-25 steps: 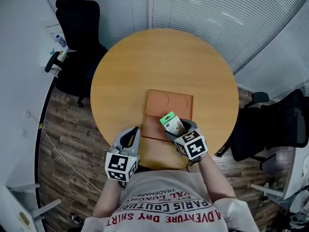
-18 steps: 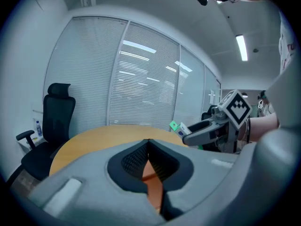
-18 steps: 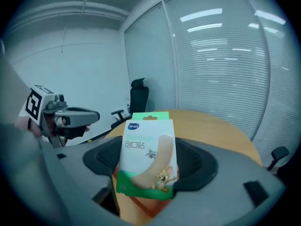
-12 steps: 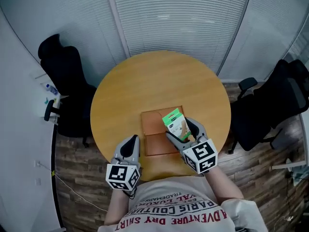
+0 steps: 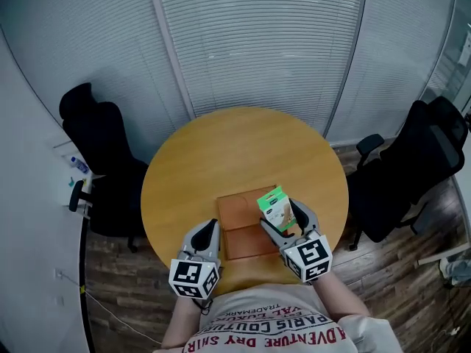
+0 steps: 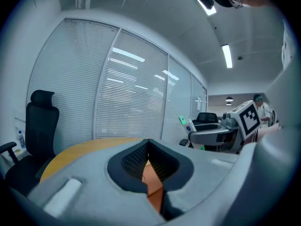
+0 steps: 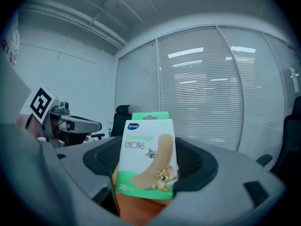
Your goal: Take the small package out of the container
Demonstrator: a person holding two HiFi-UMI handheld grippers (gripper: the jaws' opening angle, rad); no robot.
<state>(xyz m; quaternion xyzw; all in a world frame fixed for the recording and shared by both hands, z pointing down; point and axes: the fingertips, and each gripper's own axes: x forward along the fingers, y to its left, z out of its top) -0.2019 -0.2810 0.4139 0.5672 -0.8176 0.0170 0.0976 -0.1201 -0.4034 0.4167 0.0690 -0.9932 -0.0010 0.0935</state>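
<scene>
Head view: right claw (image 5: 284, 219) grips the small package (image 5: 274, 204) over the container (image 5: 237, 226).

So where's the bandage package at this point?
Head view: the bandage package is clamped upright in the jaws of the right gripper, above the right edge of the brown container on the table.

A round, light-brown wooden table (image 5: 221, 153) is standing in the middle of the head view on a dark plank floor (image 5: 121, 285). A flat, orange-brown rectangular container (image 5: 237, 223) is lying directly on the tabletop, just below the frame's centre and close to the table's near edge. A crease is running across it from side to side. In the left gripper view, the table's curved rim (image 6: 70, 149) is showing at lower left
</scene>
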